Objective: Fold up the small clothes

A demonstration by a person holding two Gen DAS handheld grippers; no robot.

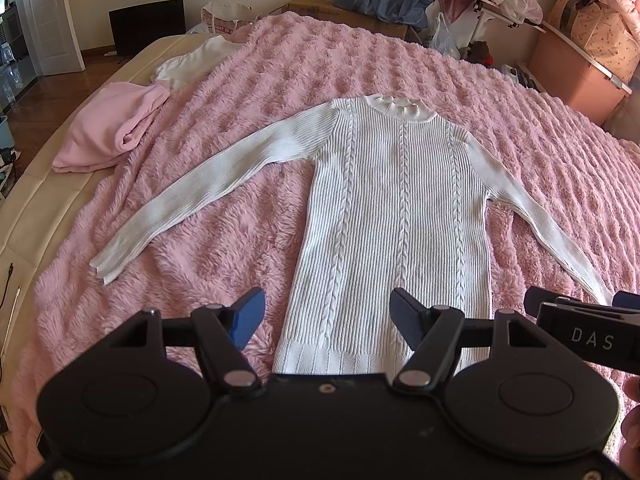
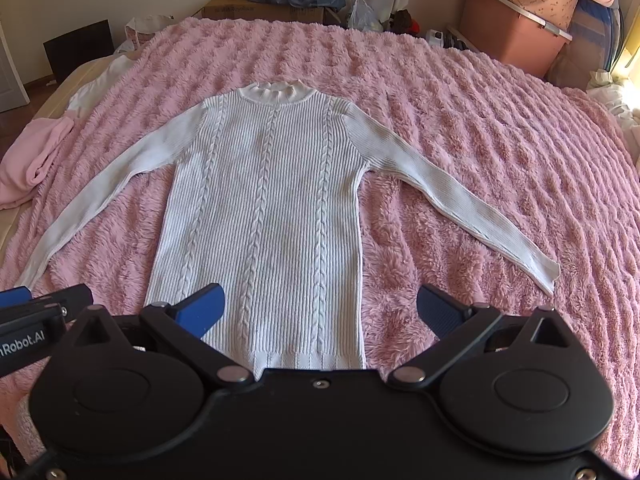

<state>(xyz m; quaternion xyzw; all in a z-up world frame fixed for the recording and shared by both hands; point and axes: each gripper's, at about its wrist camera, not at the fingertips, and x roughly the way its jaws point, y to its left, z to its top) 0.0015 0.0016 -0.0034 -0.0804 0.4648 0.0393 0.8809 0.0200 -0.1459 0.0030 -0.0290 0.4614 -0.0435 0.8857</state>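
A white cable-knit sweater (image 1: 400,208) lies flat and face up on a fluffy pink blanket (image 1: 280,64), collar away from me, both sleeves spread out and down. It also shows in the right wrist view (image 2: 264,208). My left gripper (image 1: 327,320) is open and empty, held above the hem's left part. My right gripper (image 2: 320,312) is open and empty, held above the hem's right edge. The right gripper also shows at the right edge of the left wrist view (image 1: 580,304); the left gripper shows at the left edge of the right wrist view (image 2: 44,300).
A folded pink garment (image 1: 112,128) and a white garment (image 1: 192,64) lie at the bed's left side. Cardboard boxes (image 1: 320,8), bags and a pink storage bin (image 1: 576,80) stand beyond the bed. A bare beige mattress edge (image 1: 40,200) runs along the left.
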